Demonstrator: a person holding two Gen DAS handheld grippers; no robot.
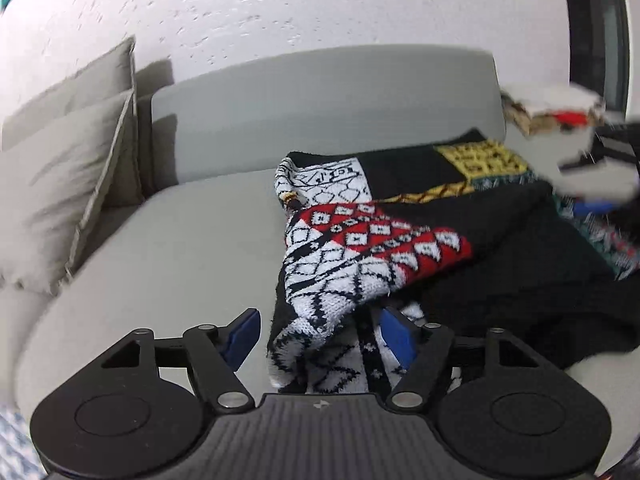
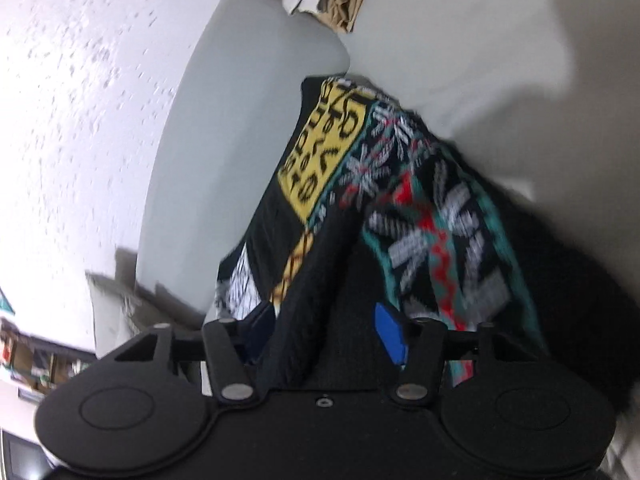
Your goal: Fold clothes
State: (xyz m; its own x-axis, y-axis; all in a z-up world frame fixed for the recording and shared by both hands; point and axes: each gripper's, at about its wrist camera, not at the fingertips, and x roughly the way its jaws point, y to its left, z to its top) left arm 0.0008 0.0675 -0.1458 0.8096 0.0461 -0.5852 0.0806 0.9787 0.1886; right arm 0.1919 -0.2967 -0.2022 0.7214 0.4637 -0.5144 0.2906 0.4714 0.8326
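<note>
Black knit with bold patches makes up the sweater (image 1: 400,232), which lies heaped on the pale grey sofa (image 1: 168,256), toward three o'clock of the seat in the left wrist view. Its wool looks thick and ribbed; one patch is red with white diamonds, another white with black lattice lines, and a yellow block (image 2: 320,152) carries black lettering beside teal bands with white star shapes.

The left gripper (image 1: 320,336) sits low and level over the near edge of the seat, its jaws spread wide, blue pads (image 1: 396,336) on either side of a white-and-black fold that spills between them; whether either pad touches the cloth I cannot tell. The right gripper (image 2: 324,336) is rolled well over to one side, jaws also wide, with a black ridge of the sweater running up between the pads.

Two beige cushions (image 1: 60,184), coarse-woven with piped edges, lean at nine o'clock. Behind the sofa is a rough white plastered wall (image 1: 280,4).
</note>
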